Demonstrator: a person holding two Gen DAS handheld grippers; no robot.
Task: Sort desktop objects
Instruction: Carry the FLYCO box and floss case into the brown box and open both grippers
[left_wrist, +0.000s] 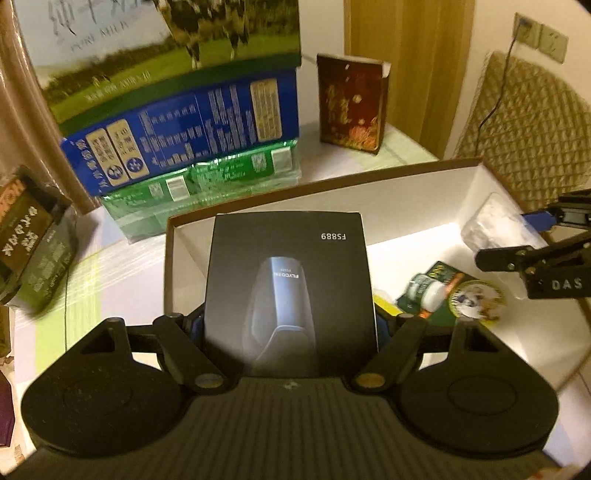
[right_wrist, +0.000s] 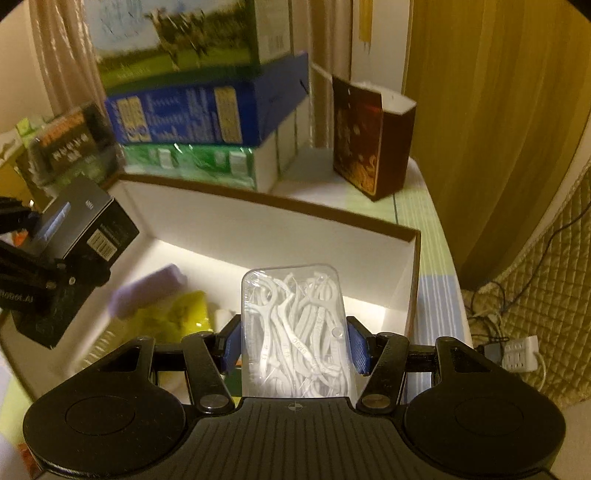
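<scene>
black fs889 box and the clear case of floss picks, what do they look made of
Black FS889 box: printed cardboard by the look, matte with a soft sheen, sharp folded edges and a barcode label.
Clear case: seemingly thin rigid plastic, glossy; the white floss picks show through it and its rounded corners catch glare.

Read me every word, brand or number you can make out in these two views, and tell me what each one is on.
"FS889": black box held in the left tongs, printed upside down.
"DAS": right tongs, seen from the left wrist view.
"PURE MILK": milk carton on top of the stack, partly blurred.
Small print on the blue box, the green pack and the brown box: too blurred to read.
</scene>
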